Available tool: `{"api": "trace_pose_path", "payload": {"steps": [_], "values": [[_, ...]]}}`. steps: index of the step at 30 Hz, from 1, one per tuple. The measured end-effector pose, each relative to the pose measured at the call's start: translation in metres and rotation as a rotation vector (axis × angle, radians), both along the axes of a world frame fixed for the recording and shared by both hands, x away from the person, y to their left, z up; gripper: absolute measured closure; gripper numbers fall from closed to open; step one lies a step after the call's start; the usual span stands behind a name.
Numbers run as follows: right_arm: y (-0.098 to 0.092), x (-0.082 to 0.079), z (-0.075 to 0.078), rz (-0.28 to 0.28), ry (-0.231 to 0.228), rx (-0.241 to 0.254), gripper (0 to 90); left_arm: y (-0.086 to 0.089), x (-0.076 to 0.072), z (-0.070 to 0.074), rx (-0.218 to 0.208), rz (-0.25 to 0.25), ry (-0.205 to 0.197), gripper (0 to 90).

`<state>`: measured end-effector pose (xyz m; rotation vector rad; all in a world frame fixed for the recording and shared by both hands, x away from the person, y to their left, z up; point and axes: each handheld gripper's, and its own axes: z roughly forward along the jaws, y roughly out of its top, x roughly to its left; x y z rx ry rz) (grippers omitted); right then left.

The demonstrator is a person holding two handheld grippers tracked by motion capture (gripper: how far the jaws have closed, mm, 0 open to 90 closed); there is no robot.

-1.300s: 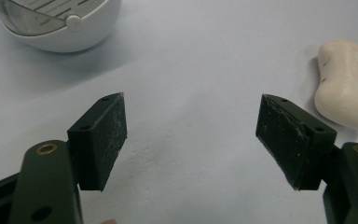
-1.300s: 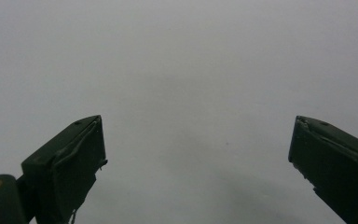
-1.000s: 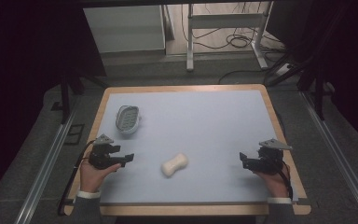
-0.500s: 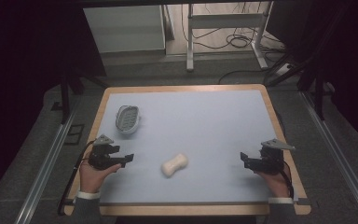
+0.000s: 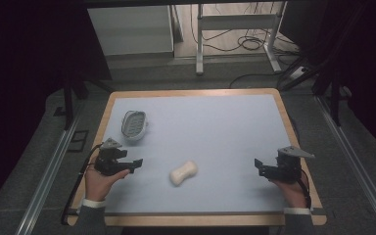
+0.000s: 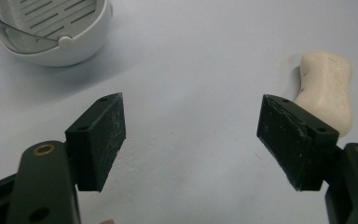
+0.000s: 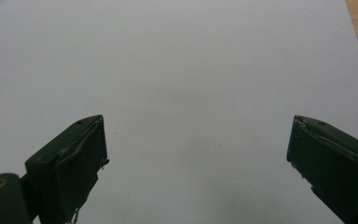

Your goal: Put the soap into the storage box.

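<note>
The bar of soap (image 5: 183, 173) is found lying flat near the front middle of the pale blue surface (image 5: 215, 127) — untouched. The left claw (image 5: 136, 162) is held wide, just left of it, nothing gripped. The right claw (image 5: 257, 165) is spread wide too, well apart at the right edge. A white soap dish (image 5: 134, 124) is parked back-left.

The cream soap bar (image 6: 328, 88) carries faint embossed lettering on its top face, seen in the left gripper view just beyond the gripper's right-hand jaw, but the letters are too shallow and blurred to read. The same soap bar (image 5: 183, 173) in the high view is too small to show any marks. No other text, label, brand, number or sign can be read.
</note>
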<state>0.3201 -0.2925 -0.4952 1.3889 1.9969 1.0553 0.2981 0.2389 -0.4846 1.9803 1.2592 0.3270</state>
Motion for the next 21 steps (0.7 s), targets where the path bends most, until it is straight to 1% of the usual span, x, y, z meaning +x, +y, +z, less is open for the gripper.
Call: {"api": "trace_pose_path", "payload": {"steps": [5, 9, 13, 18, 21], "values": [[-0.001, 0.0, -0.001, 0.0, 0.0, -0.014, 4.6, -0.005, 0.001, 0.005, 0.012, -0.01, -0.004, 23.5], [-0.001, 0.0, -0.002, 0.0, 0.001, -0.015, 5.1, -0.01, 0.001, 0.013, 0.02, -0.024, -0.011, 23.0], [-0.002, -0.001, -0.001, -0.008, -0.008, -0.019, 5.2, -0.016, 0.002, 0.018, 0.002, -0.036, -0.008, 22.5], [-0.003, -0.001, -0.001, -0.006, -0.01, -0.02, 5.6, -0.024, 0.003, 0.022, 0.01, -0.053, -0.005, 22.3], [-0.003, -0.001, -0.001, -0.005, -0.007, -0.022, 6.0, -0.029, 0.005, 0.024, 0.028, -0.078, -0.01, 22.7]]}}
